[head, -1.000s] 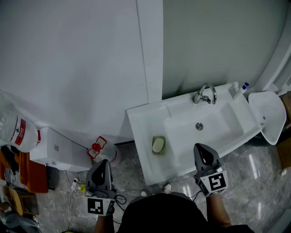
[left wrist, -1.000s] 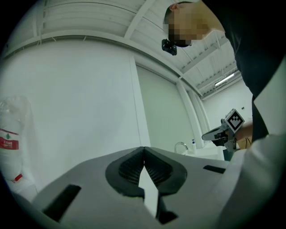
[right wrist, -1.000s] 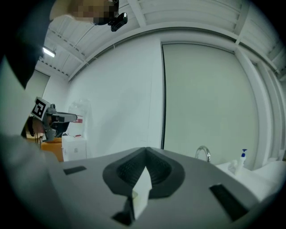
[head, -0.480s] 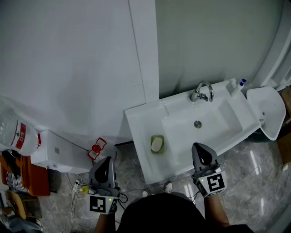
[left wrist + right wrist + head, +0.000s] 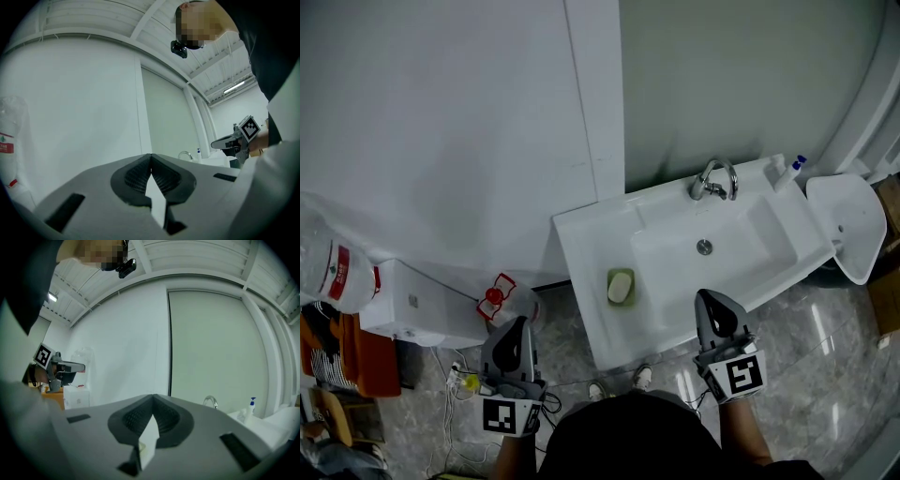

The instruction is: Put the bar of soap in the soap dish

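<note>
- Water jug [image 5: 323, 267] at far left edge of head view, white box [image 5: 417, 305] just right of it.
- Left gripper [image 5: 519, 323] low in frame, over floor, left of sink [image 5: 581, 244]. Jaws clenched tip to tip, nothing between.
- Bar of soap [image 5: 621, 287] lies in green soap dish [image 5: 622, 273] on sink's left ledge, same as in both earlier frames.
- Faucet [image 5: 712, 180] at sink's back rim.
- Right gripper [image 5: 711, 298] at sink's front edge. Jaws closed too, seemingly empty.
- Versus one second ago: scene sits slightly up-left in frame. Grippers hold same spots, soap unmoved.
</note>
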A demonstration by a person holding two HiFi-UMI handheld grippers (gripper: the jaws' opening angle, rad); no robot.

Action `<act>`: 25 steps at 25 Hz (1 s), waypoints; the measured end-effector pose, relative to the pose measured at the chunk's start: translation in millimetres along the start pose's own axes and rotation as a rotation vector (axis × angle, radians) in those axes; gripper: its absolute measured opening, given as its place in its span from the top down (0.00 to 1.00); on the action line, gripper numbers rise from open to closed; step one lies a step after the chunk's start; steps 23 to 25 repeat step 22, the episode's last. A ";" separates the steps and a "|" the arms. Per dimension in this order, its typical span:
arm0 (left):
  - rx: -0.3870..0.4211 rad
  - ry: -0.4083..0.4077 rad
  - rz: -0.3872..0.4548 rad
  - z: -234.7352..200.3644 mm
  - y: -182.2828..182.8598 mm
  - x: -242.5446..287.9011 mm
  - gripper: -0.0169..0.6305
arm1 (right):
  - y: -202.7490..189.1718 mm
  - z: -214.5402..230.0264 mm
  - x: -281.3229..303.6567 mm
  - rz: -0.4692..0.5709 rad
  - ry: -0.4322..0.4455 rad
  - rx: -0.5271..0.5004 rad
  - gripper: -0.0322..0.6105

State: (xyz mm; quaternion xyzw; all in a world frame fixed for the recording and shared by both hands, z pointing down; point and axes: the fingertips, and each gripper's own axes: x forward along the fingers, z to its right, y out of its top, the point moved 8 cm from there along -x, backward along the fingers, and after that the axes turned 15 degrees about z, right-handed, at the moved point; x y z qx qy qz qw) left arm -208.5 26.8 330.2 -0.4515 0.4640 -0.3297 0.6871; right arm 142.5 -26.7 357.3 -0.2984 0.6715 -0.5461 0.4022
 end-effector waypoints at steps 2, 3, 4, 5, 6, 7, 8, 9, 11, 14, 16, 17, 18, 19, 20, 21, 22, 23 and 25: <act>-0.004 0.005 0.004 0.5 -1.2 -2.1 0.94 | -1.0 -1.1 -1.0 -0.005 0.002 0.003 0.93; -0.010 0.009 0.005 0.7 -2.2 -3.2 0.94 | -1.9 -1.4 -1.4 -0.009 0.002 0.005 0.93; -0.014 0.013 0.002 0.7 -3.5 -4.4 0.94 | -2.7 -1.7 -1.4 -0.011 0.000 0.006 0.93; -0.017 0.015 -0.002 0.5 -4.7 -5.4 0.94 | -3.4 -2.1 -1.1 -0.011 0.000 0.006 0.93; -0.017 0.016 -0.005 0.1 -5.5 -6.3 0.94 | -3.9 -2.7 -0.7 -0.010 0.000 0.006 0.93; -0.018 0.016 -0.003 -0.4 -5.6 -7.0 0.94 | -4.2 -3.7 -0.4 -0.010 0.001 0.006 0.93; -0.018 0.017 0.000 -0.9 -5.4 -7.7 0.94 | -4.3 -4.7 -0.3 -0.012 0.003 0.006 0.93; -0.019 0.020 0.003 -1.3 -5.1 -8.3 0.94 | -4.2 -5.6 -0.3 -0.013 0.006 0.007 0.93; -0.022 0.025 0.004 -2.4 -5.2 -9.9 0.94 | -3.7 -7.4 0.2 -0.014 0.010 0.006 0.93; -0.021 0.025 -0.001 -4.0 -6.3 -12.8 0.94 | -3.0 -10.7 1.2 -0.011 0.014 0.006 0.93; -0.022 0.024 -0.004 -4.1 -7.1 -13.9 0.94 | -3.3 -12.1 1.5 -0.011 0.016 0.008 0.93; -0.023 0.024 -0.005 -4.0 -7.5 -14.5 0.94 | -3.5 -12.5 1.5 -0.010 0.017 0.008 0.93; -0.023 0.024 -0.005 -4.0 -7.7 -14.9 0.94 | -3.7 -12.9 1.5 -0.010 0.017 0.007 0.93; -0.024 0.023 -0.004 -4.0 -7.3 -15.1 0.94 | -3.8 -13.4 1.5 -0.010 0.018 0.007 0.93; -0.025 0.022 -0.004 -4.0 -6.7 -15.2 0.94 | -3.8 -14.0 1.5 -0.011 0.019 0.006 0.93; -0.027 0.021 -0.004 -4.0 -6.0 -15.1 0.94 | -3.7 -14.5 1.5 -0.011 0.019 0.006 0.93; -0.029 0.020 -0.004 -4.0 -5.2 -15.0 0.94 | -3.6 -15.0 1.5 -0.012 0.020 0.005 0.93; -0.029 0.020 -0.004 -4.0 -5.2 -15.0 0.94 | -3.6 -15.0 1.5 -0.012 0.020 0.005 0.93; -0.029 0.020 -0.004 -4.0 -5.2 -15.0 0.94 | -3.6 -15.0 1.5 -0.012 0.020 0.005 0.93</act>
